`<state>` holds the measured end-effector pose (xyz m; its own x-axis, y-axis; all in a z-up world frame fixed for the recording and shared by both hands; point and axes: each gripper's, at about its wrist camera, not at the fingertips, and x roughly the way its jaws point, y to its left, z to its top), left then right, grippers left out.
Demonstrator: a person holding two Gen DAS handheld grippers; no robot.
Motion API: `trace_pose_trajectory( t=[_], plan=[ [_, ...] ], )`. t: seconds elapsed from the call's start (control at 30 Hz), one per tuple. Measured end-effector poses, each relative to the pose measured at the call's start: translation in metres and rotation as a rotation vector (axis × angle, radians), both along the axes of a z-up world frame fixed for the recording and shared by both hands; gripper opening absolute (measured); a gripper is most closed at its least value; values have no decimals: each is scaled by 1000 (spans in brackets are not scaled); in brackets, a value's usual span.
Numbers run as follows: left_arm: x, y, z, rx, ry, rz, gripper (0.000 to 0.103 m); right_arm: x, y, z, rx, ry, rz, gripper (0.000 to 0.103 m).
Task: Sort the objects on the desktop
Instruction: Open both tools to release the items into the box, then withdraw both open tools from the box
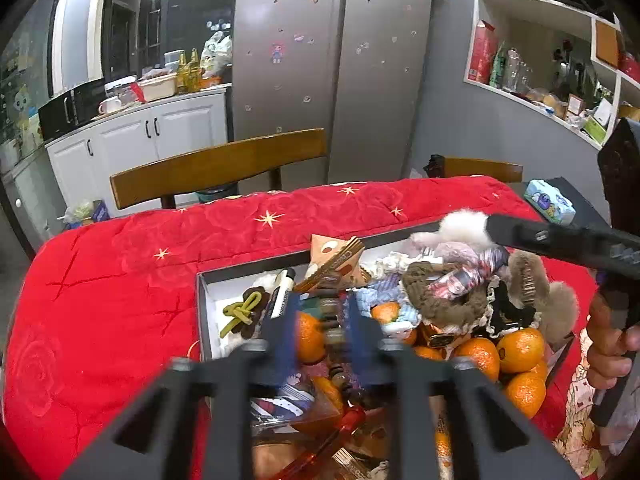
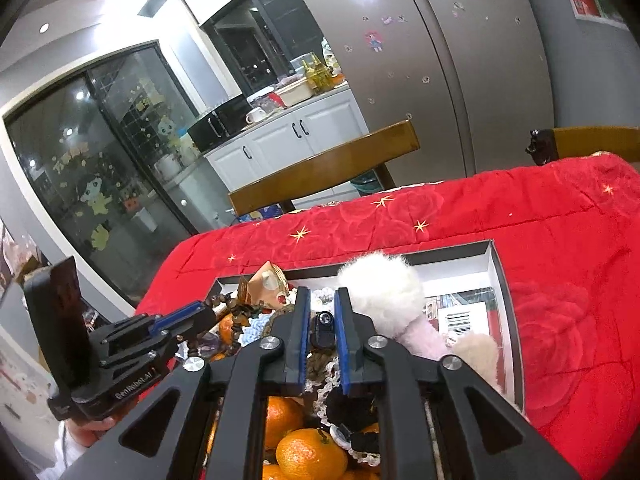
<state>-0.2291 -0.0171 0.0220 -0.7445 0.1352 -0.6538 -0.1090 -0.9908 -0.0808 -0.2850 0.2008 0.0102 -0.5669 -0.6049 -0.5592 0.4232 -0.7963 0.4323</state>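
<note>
a: desktop objects fill the box (image 1: 208, 292) on the red-covered worktop (image 1: 120, 280): oranges (image 1: 520, 350), a marker (image 1: 282, 294), fluffy hair ties (image 1: 436, 300).

b: and the left gripper (image 1: 326, 320)?

a: at 6 o'clock, jaws partly apart over the clutter, blurred, gripping nothing i can see.

b: the right gripper (image 2: 322, 312)?

a: narrowly parted around a small black item (image 2: 323, 328); contact unclear. white pompom (image 2: 380, 284) at 1 o'clock.

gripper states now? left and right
Left gripper: open, holding nothing, above the box's clutter.
Right gripper: partly open, nothing gripped.
</note>
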Motion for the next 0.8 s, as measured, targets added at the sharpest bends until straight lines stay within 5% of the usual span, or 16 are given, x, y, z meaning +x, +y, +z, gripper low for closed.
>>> trace_pose_trajectory(
  t=[0.07, 0.1, 0.13, 0.2, 0.23, 0.37, 0.8],
  plan=[
    [0, -1, 1, 10, -3, 4, 84, -1, 4, 1, -39, -17, -4, 62],
    [1, 0, 2, 9, -3, 7, 93, -1, 7, 3, -64, -15, -10, 63],
    [1, 0, 2, 0, -7, 10, 98, 0, 9, 5, -79, -11, -9, 64],
    [2, 2, 4, -16, -2, 20, 103, 0, 11, 9, -91, -11, -2, 85],
    [2, 2, 5, -18, 3, 23, 103, 0, 12, 11, -102, -10, -1, 103],
    [9, 2, 14, -30, 52, 41, 103, 3, 22, 22, -148, 22, -25, 103],
    [95, 14, 84, -95, 229, 92, 103, 59, 14, 75, -32, 187, -48, 103]
  ],
)
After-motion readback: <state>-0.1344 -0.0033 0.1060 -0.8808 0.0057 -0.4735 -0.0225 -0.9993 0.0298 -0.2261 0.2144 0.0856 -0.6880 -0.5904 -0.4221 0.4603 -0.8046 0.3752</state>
